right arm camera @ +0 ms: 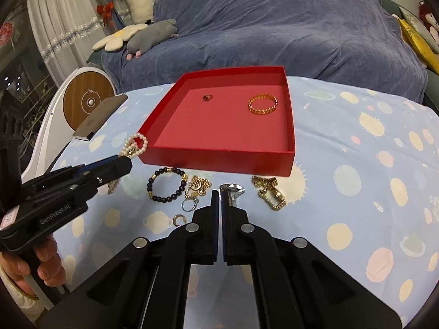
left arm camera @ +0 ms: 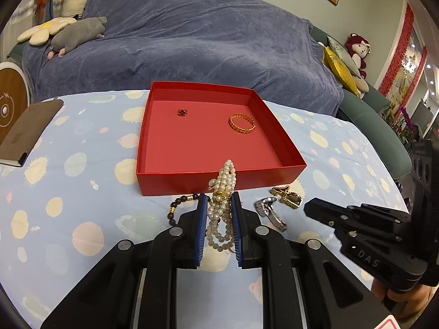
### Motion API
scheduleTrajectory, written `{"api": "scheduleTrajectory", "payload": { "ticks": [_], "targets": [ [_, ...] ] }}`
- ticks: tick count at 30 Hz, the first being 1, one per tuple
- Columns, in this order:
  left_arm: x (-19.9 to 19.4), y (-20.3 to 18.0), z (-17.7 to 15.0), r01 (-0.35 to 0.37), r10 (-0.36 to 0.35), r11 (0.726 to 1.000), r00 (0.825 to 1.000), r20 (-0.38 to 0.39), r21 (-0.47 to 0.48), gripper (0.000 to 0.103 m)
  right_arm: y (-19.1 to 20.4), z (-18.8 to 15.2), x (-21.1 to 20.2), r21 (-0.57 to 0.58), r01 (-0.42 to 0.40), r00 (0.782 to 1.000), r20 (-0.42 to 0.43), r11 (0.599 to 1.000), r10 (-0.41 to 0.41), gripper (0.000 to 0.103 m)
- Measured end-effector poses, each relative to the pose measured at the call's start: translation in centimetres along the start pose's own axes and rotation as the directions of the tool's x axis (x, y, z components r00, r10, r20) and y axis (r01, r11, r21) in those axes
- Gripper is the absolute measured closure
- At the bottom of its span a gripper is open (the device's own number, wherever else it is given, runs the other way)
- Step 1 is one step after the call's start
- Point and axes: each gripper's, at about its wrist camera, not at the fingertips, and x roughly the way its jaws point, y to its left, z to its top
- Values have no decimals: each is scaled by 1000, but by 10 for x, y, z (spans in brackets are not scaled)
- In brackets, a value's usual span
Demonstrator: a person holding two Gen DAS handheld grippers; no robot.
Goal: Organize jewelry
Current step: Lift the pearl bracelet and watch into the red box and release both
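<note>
Left gripper point(left arm camera: 219, 205) clamping pearl strands point(left arm camera: 223, 192), blue pads point(left arm camera: 202, 227) pressing either side of the bunch. Holding it lifted just in front of red box point(left arm camera: 192, 183), near wall's middle; top loop of pearls poking up over the box's front rim, rest dangling between the fingers. From right wrist cam, same gripper point(right arm camera: 124, 161) sitting at box's front-left corner w/ pearl loops point(right arm camera: 135, 145) sticking out past the tip.

Right gripper point(right arm camera: 220, 194) hovering in front of box point(right arm camera: 219, 161), fingers closed nearly together, thin slit showing, nothing between them. Tip sitting just short of silver watch point(right arm camera: 231, 192); touching or not, can't tell. In left cam, right gripper point(left arm camera: 310, 208) pointing in from the right, jaw state not readable there.

Lying inside box: gold bracelet point(left arm camera: 242, 122) toward back-right, small dark-red clover piece point(left arm camera: 182, 112) toward back-left, well apart.

Lying on dotted blue cloth point(right arm camera: 356, 164) in front of box, left to right: dark bead bracelet w/ gold spacers point(right arm camera: 166, 185), gold chain heap point(right arm camera: 197, 185), silver ring point(right arm camera: 189, 204), small gold ring point(right arm camera: 179, 219) nearer the cam, silver watch, gold watch point(right arm camera: 270, 192) below box's front-right part.

Brown notebook point(left arm camera: 27, 131) resting left of box, near cloth's edge. Blue-covered sofa point(left arm camera: 192, 41) standing behind box.
</note>
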Motion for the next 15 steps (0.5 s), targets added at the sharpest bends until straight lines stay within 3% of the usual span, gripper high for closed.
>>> {"api": "scheduleTrajectory", "payload": {
  "ticks": [1,2,11,15],
  "targets": [
    [0,0,0,-2,2,1000,1000,-2,0,89,1,-2,8,-3,4,1000,-12,1000,-4,77],
    [1,1,-1,-2,2,1000,1000,-4,-1,89,1,-2,15,-7,18,1000,-21,1000,-18,72],
    [0,6,-3,-2,2,1000,1000,-12,-4,88,-3,4,65,-4,74,995,-63,997,-75,68],
    [2,9,-3,-2,2,1000,1000,-21,-7,88,-2,5,73,6,62,996,-64,998,-62,68]
  ]
}}
